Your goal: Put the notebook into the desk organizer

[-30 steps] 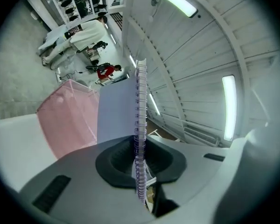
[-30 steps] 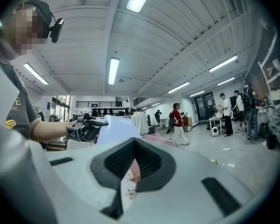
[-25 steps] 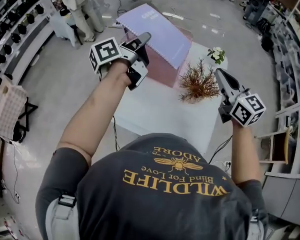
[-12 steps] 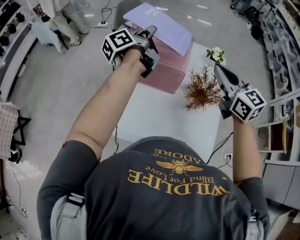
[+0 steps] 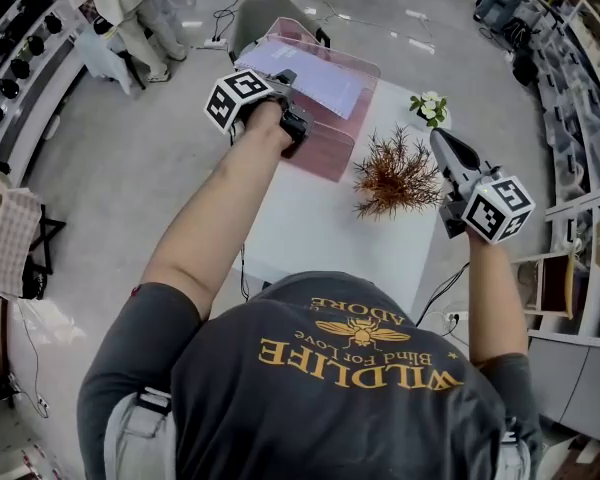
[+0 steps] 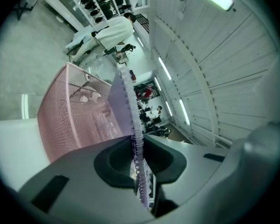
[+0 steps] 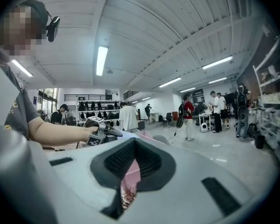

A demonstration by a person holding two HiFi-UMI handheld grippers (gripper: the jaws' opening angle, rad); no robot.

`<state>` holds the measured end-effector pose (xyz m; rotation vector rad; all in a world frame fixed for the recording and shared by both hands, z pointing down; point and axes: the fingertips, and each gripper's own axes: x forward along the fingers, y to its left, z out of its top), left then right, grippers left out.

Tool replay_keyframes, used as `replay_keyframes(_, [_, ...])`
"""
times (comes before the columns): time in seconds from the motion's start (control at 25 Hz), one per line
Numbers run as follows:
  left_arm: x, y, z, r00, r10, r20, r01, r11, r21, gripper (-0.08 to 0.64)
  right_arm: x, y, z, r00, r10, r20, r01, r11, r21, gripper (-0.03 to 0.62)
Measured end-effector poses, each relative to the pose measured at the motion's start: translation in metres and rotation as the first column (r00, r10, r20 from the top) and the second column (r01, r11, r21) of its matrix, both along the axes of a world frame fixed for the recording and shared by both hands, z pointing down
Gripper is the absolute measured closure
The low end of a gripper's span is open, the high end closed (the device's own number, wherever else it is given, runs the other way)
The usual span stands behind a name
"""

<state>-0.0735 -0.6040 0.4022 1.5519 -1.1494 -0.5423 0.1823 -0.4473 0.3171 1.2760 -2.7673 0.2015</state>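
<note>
Lowered since a second ago, the notebook (image 5: 315,80) now sits partly inside the organizer (image 5: 325,146) instead of above its rim. The left gripper (image 5: 284,76) holds it by the spiral edge at its 9 o'clock end, jaws narrow on the wire binding. The cover tilts upward and the long axis runs roughly 9-to-3 in the head view. In the left gripper view it shows edge-on, the spiral rising toward 12 o'clock. The organizer fills the table's (image 5: 310,230) 11 o'clock corner. The right gripper (image 5: 442,144), jaws together and empty, hovers at 3 o'clock of the plant (image 5: 392,176).
</note>
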Motion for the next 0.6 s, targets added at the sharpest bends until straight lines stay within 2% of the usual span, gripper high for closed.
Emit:
replay_keyframes(0.08, [-0.003, 0.003, 0.007, 0.998, -0.007, 0.067, 0.01, 0.999, -0.036, 0.508, 0.002, 0.001, -0.001, 1.0, 0.0, 0.004, 0.0, 1.0, 0.003, 0.592])
replay_keyframes(0.16, [-0.004, 0.006, 0.012, 0.986, 0.013, 0.167, -0.004, 0.998, -0.059, 0.478, 0.002, 0.002, -0.002, 1.0, -0.001, 0.004, 0.001, 1.0, 0.006, 0.592])
replay_keyframes(0.24, [-0.001, 0.007, 0.014, 0.947, 0.064, 0.315, -0.045, 0.997, -0.068, 0.449, 0.002, 0.001, -0.001, 1.0, 0.0, 0.004, 0.0, 1.0, 0.007, 0.592])
replay_keyframes(0.32, [0.001, 0.007, 0.014, 0.87, 0.118, 0.479, -0.097, 0.993, -0.068, 0.363, 0.001, 0.0, -0.001, 1.0, 0.0, 0.003, 0.0, 1.0, 0.009, 0.592])
replay_keyframes(0.44, [-0.001, 0.009, 0.02, 0.725, 0.174, 0.667, -0.146, 0.984, -0.099, 0.348, -0.005, -0.001, 0.0, 1.0, -0.006, -0.004, 0.006, 1.0, 0.009, 0.592])
replay_keyframes(0.52, [-0.006, 0.008, 0.028, 0.628, 0.206, 0.75, -0.168, 0.977, -0.128, 0.33, -0.01, -0.001, 0.0, 1.0, -0.012, -0.01, 0.012, 1.0, 0.008, 0.592])
replay_keyframes(0.6, [-0.008, 0.007, 0.038, 0.556, 0.236, 0.797, -0.189, 0.97, -0.155, 0.317, -0.013, -0.001, 0.001, 1.0, -0.015, -0.014, 0.015, 1.0, 0.007, 0.592])
